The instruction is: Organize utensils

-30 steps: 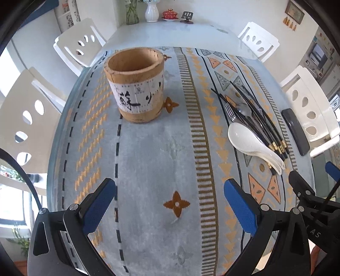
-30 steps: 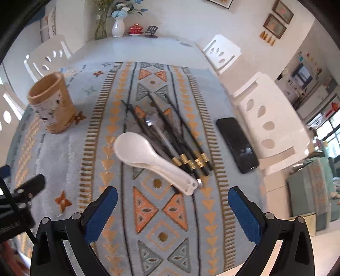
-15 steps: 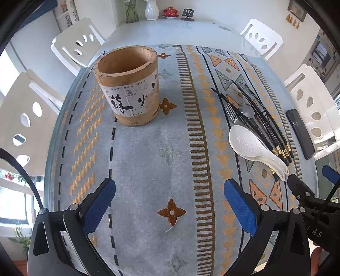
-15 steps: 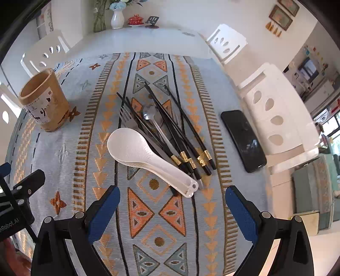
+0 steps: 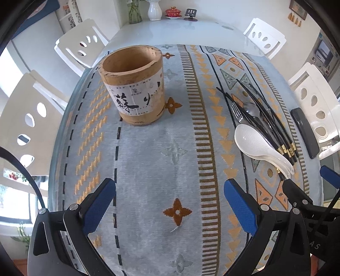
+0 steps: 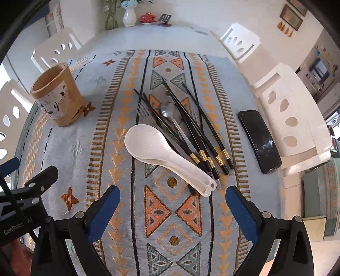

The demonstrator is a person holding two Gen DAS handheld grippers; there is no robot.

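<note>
A bamboo utensil holder (image 5: 132, 86) (image 6: 57, 95) with a paper label stands empty at the table's left. To the right lies a pile of utensils: two stacked white spoons (image 6: 163, 155) (image 5: 259, 146), several black chopsticks (image 6: 191, 127) (image 5: 263, 118), a metal fork (image 6: 146, 114) and a metal spoon (image 6: 170, 112). My right gripper (image 6: 173, 210) hovers open just short of the white spoons' handle end. My left gripper (image 5: 170, 206) hangs open over bare cloth, well short of the holder. Nothing is between either pair of fingers.
A black phone (image 6: 258, 140) lies near the table's right edge. A patterned cloth (image 6: 170, 212) covers the table. White chairs (image 6: 293, 118) (image 5: 27, 118) ring it. A vase (image 6: 129, 17) and a red dish stand on a shelf at the back.
Both grippers have moved forward over the table, so the holder and the utensil pile appear closer. Both stayed open and nothing on the table has shifted.
</note>
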